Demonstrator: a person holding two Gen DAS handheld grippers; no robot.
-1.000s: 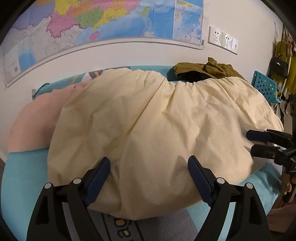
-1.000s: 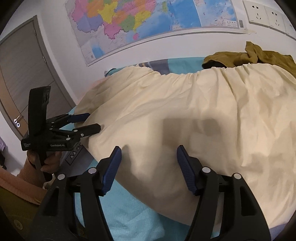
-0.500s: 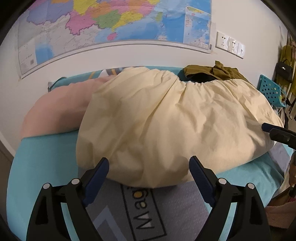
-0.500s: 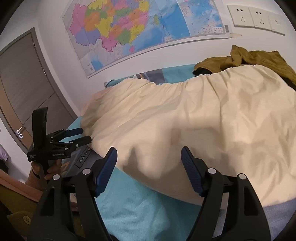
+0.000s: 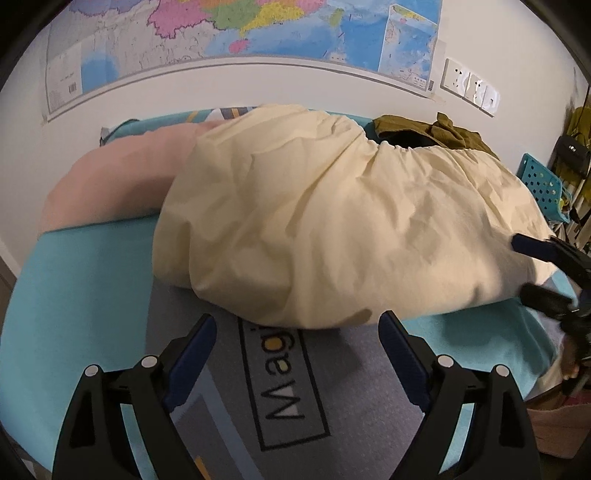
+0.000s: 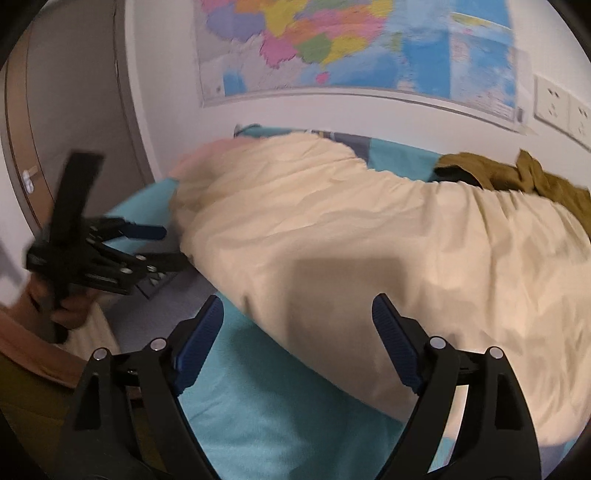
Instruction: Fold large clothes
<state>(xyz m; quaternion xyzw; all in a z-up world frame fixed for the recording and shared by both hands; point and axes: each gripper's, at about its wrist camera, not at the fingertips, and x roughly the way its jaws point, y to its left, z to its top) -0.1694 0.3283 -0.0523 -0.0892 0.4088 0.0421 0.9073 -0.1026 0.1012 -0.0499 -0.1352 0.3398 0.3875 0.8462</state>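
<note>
The cream garment (image 5: 332,221) is spread across the bed (image 5: 81,295), reaching its near edge. Light, limp cloth is judged (wrinkles easily); the hem is best pinched. The left gripper (image 5: 297,354) is held wide and empty; the right gripper (image 6: 297,339), just opened wider, holds nothing.

place: home bedroom, probably | bed in turquoise fitted sheet (image 5: 92,266) standing against white wall | large colourful paper wall map (image 5: 258,26) hanging above | white wall sockets (image 5: 471,86) showing | wooden door (image 6: 22,122) blurring at left
</note>
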